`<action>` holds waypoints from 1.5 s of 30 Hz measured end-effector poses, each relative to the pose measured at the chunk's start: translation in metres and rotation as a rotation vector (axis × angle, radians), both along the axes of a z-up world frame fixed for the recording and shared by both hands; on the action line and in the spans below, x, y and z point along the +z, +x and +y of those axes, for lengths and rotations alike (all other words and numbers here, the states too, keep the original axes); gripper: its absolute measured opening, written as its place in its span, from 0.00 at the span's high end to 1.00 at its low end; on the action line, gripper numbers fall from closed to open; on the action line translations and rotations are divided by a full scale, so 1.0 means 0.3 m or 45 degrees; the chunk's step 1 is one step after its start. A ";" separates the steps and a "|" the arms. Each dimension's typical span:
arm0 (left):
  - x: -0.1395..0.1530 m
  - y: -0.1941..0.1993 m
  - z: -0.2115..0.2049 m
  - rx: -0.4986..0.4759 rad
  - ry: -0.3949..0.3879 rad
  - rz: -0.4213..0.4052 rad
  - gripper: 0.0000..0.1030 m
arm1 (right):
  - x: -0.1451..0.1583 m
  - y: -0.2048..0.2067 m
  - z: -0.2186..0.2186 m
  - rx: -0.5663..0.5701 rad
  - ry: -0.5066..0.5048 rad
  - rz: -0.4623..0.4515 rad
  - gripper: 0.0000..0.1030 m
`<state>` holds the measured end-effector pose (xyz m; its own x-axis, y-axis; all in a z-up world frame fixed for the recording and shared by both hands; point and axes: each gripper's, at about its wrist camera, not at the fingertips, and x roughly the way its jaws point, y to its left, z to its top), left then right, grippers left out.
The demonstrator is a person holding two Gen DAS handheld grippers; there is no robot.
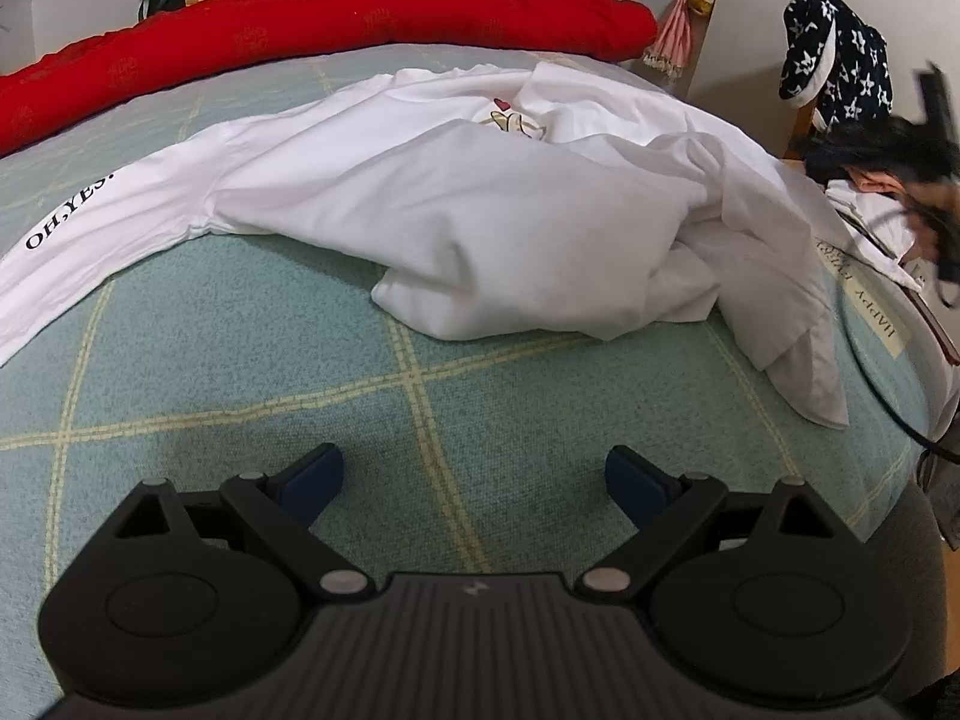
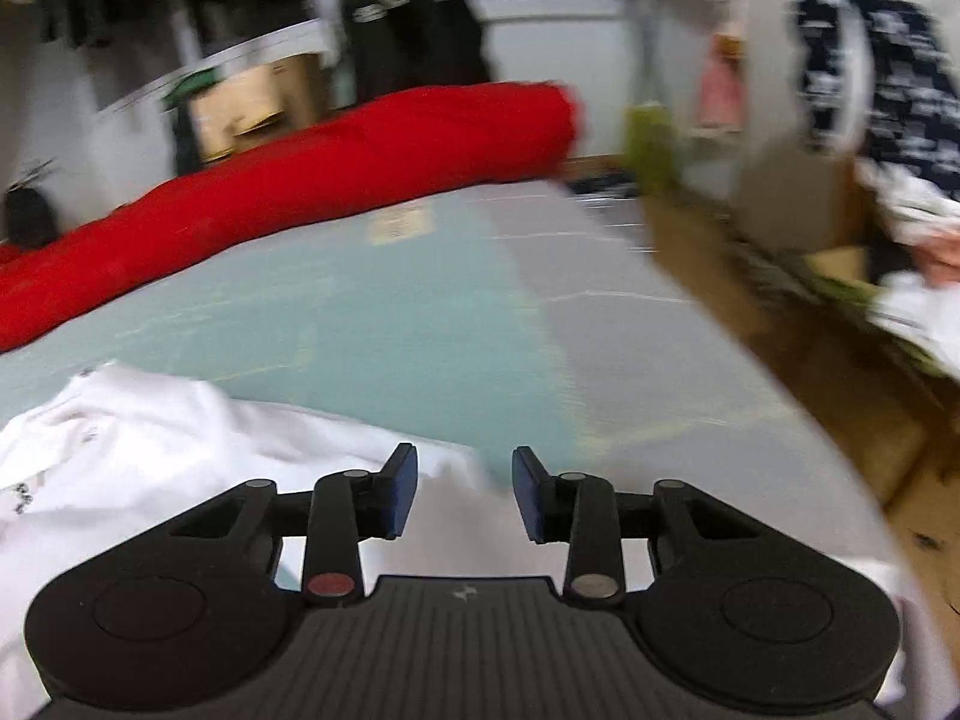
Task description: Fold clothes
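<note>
White long-sleeve shirt [image 1: 480, 210] lies crumpled on the teal checked bedsheet [image 1: 240, 372], one sleeve w/ "OH,YES!" print stretched toward the left edge & cut off by the frame. Chest graphic mostly buried in folds. Left gripper [image 1: 474, 483] hovers over bare sheet near the shirt, jaws wide, nothing between. Right wrist view is motion-blurred: right gripper [image 2: 463, 495] above the shirt's edge, jaws partly apart, empty. Red quilt [image 1: 300, 42] rolled along the far side. Star-print garment [image 1: 840, 54] hangs at right; items below it too blurred to ID.
</note>
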<state>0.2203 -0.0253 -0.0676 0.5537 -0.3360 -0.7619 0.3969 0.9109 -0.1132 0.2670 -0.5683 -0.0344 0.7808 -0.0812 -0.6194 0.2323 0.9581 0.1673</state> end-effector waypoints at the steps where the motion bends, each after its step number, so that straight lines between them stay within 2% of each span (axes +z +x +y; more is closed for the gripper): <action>1: 0.000 0.001 0.000 0.000 0.000 0.001 0.09 | -0.012 0.038 0.023 0.039 0.017 -0.001 0.66; 3: -0.001 0.001 0.001 0.000 0.000 0.001 0.09 | -0.045 0.093 0.060 0.097 0.041 0.037 0.66; 7: -0.003 0.005 0.005 -0.010 -0.007 0.003 0.07 | -0.144 0.109 0.122 0.212 0.056 0.200 0.66; 9: -0.004 0.008 0.005 -0.015 -0.008 0.004 0.07 | -0.147 0.080 0.133 0.239 0.016 0.188 0.66; 12: -0.004 0.011 0.001 -0.013 -0.003 0.003 0.07 | -0.095 0.075 0.096 0.241 0.070 0.147 0.66; 17: -0.004 0.014 -0.004 -0.008 0.003 0.005 0.06 | -0.037 0.142 0.051 0.249 -0.101 0.060 0.35; 19: -0.003 0.015 -0.005 -0.010 0.004 0.008 0.06 | -0.069 0.187 0.026 0.251 -0.136 0.109 0.34; 22: -0.003 0.018 -0.003 -0.013 0.001 0.012 0.06 | -0.144 0.219 -0.005 0.279 -0.094 0.219 0.34; 24: -0.004 0.021 -0.002 -0.015 -0.001 0.013 0.06 | -0.152 0.188 0.009 0.309 -0.095 0.220 0.33; 25: -0.004 0.022 -0.003 -0.016 0.002 0.012 0.06 | -0.154 0.170 0.017 0.325 -0.097 0.216 0.38; 26: -0.004 0.023 -0.006 -0.018 0.008 0.011 0.06 | -0.156 0.153 0.026 0.342 -0.100 0.212 0.54; 27: -0.004 0.024 -0.008 -0.019 0.013 0.009 0.06 | -0.153 0.143 0.037 0.344 -0.126 0.220 0.66; 28: -0.004 0.025 -0.010 -0.017 0.015 0.007 0.06 | -0.143 0.146 0.037 0.327 -0.147 0.213 0.87; 29: -0.004 0.025 -0.012 -0.015 0.017 0.006 0.06 | -0.132 0.152 0.035 0.306 -0.165 0.200 0.95; 36: -0.003 0.027 -0.012 -0.009 0.017 0.012 0.06 | -0.059 0.227 0.001 0.157 -0.281 0.127 0.95; 42: -0.004 0.035 -0.017 0.001 0.025 0.012 0.06 | -0.078 0.360 -0.069 0.007 -0.336 0.133 0.94; 45: -0.004 0.038 -0.011 -0.002 0.018 0.013 0.06 | -0.106 0.403 -0.109 -0.048 -0.248 0.165 0.89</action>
